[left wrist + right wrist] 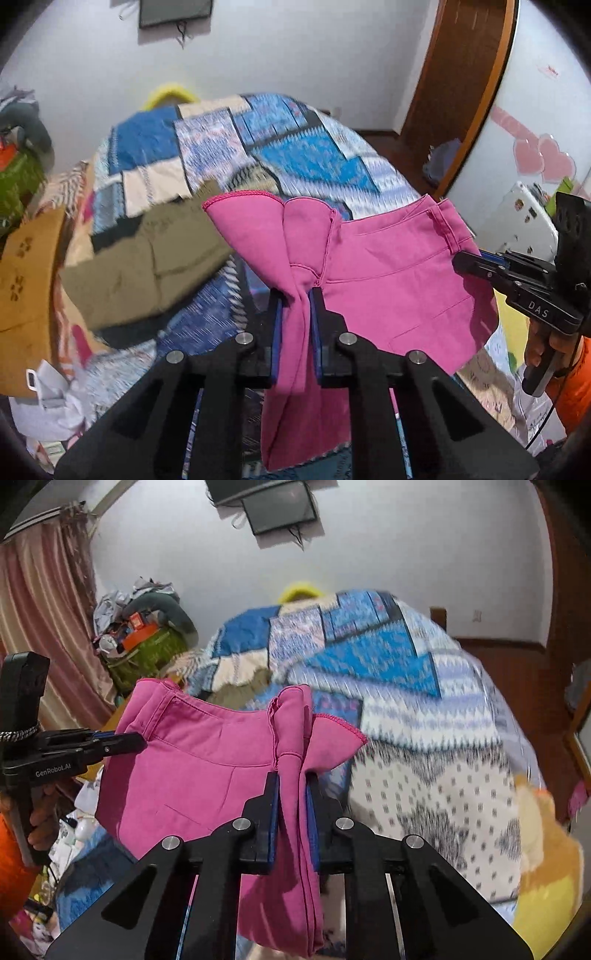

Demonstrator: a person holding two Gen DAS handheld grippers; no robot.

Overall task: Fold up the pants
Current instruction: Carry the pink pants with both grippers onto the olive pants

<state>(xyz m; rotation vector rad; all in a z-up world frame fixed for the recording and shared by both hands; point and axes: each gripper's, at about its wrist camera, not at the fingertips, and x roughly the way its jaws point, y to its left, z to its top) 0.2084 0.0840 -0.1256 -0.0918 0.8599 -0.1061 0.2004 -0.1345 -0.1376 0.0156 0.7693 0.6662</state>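
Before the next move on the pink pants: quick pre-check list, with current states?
1. Left gripper shut on the pink pants: ok, cloth is bunched between its fingers.
2. Right gripper shut on the pants: ok, same pinch.
3. Pants held off the bed: ok, lower edge hangs free.
4. Cloth flat between the grips: not ok, it sags and twists at both pinches.
5. Landing spot on the bed: not ok, olive garment lies on the near part of the quilt.
6. Pant legs aligned: cannot tell, lower part is hidden.

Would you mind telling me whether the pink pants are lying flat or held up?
Held up: pink pants hang bunched in both hand-held grippers above the bed.
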